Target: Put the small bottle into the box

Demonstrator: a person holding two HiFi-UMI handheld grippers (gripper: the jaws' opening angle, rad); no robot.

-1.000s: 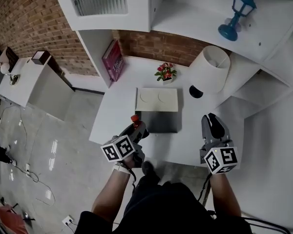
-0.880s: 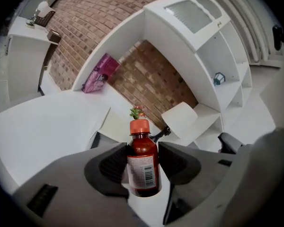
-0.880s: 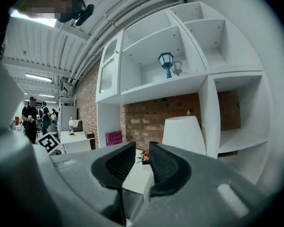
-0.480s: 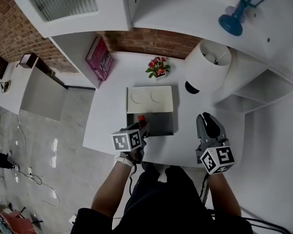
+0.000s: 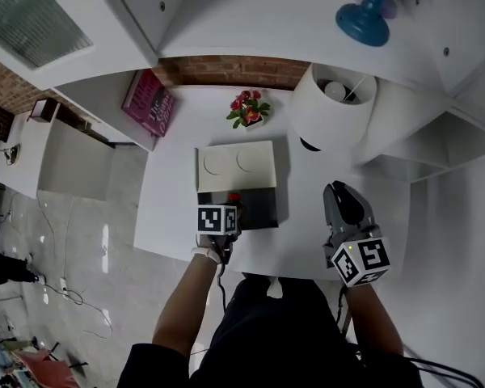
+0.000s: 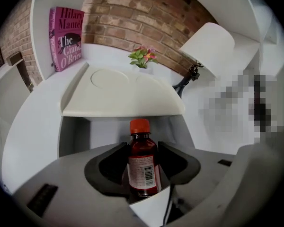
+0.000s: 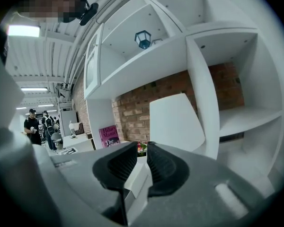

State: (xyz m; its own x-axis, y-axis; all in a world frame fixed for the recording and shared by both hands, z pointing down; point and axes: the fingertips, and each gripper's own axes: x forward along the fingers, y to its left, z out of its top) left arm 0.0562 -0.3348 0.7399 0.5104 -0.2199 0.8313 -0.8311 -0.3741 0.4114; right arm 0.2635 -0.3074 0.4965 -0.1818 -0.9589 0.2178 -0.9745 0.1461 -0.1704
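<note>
Table (image 5: 166,208): white, bearing box | Box (image 5: 260,207): open, dark inside, lid raised behind | Right gripper (image 7: 141,167): right of box, jaws just closing to a narrow gap, empty | Left gripper (image 6: 143,162): clamped on bottle | Bottle (image 6: 141,148): red-capped, upright, at box's near edge.

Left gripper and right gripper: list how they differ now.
Left gripper is shut on the small bottle; right gripper holds nothing, its jaws narrowly apart, having just been closing. Left gripper points down over the open box; right gripper hangs over the table beside it. Both carry marker cubes.
</note>
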